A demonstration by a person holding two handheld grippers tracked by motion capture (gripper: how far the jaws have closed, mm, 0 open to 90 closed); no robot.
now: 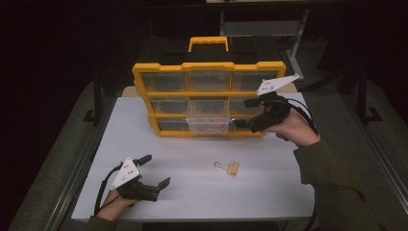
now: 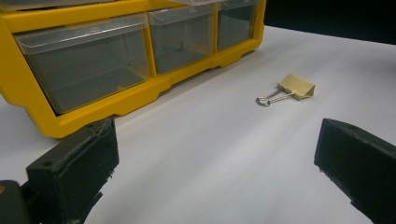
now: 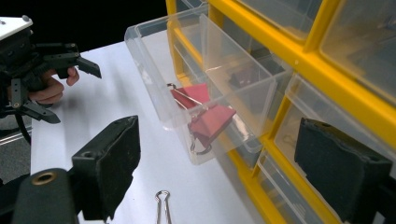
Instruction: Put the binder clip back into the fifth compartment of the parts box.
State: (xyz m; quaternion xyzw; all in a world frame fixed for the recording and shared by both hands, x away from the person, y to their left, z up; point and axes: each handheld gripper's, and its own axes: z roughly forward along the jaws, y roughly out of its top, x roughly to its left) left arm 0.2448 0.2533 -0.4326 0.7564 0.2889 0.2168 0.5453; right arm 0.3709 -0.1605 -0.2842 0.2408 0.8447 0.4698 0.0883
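- Right gripper: jaws spread, empty, beside the pulled-out drawer.
- Left gripper: jaws spread, empty.
- Approach the yellow clip squarely; grip its body, not the wire handles.

A white table with metal edge rails stands in a dim room, its top the brightest surface in view. Grey carpeted floor runs along both sides, crossed by dark stand legs. Beyond the far edge, a grey shelf or bench frame recedes into near-black shadow.
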